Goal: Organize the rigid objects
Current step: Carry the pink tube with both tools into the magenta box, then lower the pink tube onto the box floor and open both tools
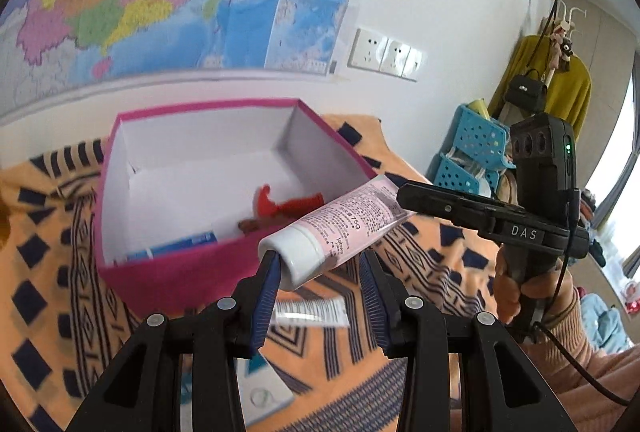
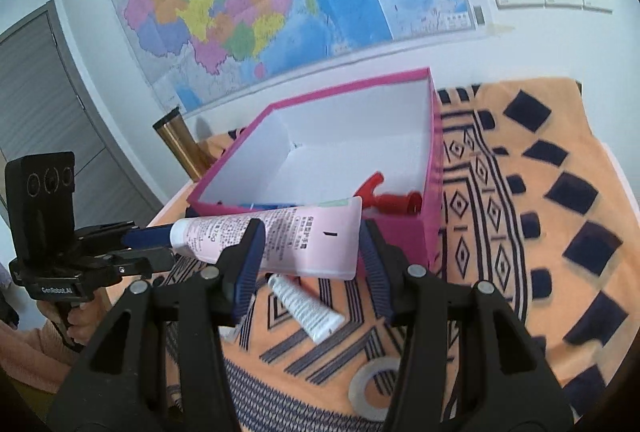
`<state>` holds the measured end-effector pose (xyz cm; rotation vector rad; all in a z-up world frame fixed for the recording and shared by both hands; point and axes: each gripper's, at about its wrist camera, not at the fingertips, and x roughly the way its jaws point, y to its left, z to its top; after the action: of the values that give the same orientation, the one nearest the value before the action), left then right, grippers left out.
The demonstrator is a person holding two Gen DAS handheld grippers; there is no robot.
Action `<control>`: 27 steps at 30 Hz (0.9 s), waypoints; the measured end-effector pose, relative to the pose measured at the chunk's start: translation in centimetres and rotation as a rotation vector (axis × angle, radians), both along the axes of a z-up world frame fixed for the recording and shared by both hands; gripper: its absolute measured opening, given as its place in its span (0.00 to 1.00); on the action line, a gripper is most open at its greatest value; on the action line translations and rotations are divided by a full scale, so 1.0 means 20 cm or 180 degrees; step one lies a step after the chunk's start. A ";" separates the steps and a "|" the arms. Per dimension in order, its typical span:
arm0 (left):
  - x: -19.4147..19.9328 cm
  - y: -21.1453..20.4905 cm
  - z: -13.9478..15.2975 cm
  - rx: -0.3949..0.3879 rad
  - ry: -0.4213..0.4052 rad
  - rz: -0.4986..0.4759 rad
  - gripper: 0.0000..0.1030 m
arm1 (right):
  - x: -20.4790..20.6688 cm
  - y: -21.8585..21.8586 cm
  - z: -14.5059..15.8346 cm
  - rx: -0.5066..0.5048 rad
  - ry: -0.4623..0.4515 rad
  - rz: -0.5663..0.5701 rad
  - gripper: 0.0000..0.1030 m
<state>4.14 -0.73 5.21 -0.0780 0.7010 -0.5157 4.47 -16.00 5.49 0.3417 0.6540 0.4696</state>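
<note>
Pink tube (image 2: 280,238) up, carried two-handed!
Light, squashy: left gripper (image 1: 318,268) pinching cap end, right gripper (image 2: 310,250) clamping crimped tail, over box (image 2: 434,168).

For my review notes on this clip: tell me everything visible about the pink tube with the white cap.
The pink tube looks like soft plastic, pale pink with dark small print, a white screw cap and a flat crimped tail. It is lifted off the patterned cloth, lying roughly level just in front of the pink box. The left tongs meet its cap end, the right tongs clamp its wide tail end. Nothing else touches it.
</note>
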 end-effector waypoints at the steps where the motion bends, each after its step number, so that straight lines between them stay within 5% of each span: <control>1: 0.01 -0.01 0.01 0.0008 -0.0016 0.0001 0.39 | 0.02 0.00 0.01 -0.0001 -0.0014 -0.0014 0.50; 27: 0.39 -0.01 -0.12 0.0183 0.0259 0.0212 0.39 | 0.31 -0.01 -0.06 -0.0143 0.0178 -0.0113 0.50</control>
<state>11.99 -0.95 2.90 -0.0685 0.7896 -0.4300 10.66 -16.27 4.38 0.3243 0.7108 0.4121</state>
